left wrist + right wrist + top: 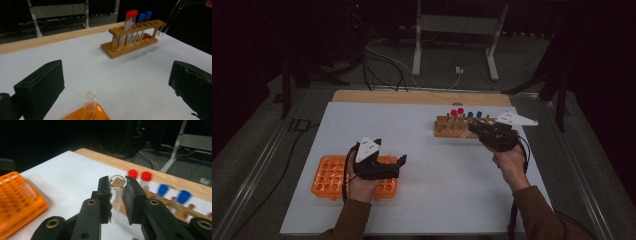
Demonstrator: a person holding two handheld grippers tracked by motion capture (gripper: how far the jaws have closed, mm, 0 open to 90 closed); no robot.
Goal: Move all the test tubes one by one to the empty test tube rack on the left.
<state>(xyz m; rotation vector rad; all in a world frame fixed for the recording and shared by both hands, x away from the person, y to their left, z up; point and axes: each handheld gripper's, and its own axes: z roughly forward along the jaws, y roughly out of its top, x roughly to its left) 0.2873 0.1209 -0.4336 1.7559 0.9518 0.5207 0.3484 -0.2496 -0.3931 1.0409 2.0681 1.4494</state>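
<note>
The right gripper [117, 195] pinched a clear glass tube [117, 192] beside the wooden rack [452, 129], likely bound for the orange rack [328, 177]; the left gripper [389, 161] waited wide open there.

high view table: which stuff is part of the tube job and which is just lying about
In the job:
- clear tube, clamped in the right hand-held gripper
- wooden rack with red-capped tubes and blue-capped tubes
- orange rack, one clear tube standing in it
- left hand-held gripper, open

Lying about:
- floor cables
- white stand frame
</note>
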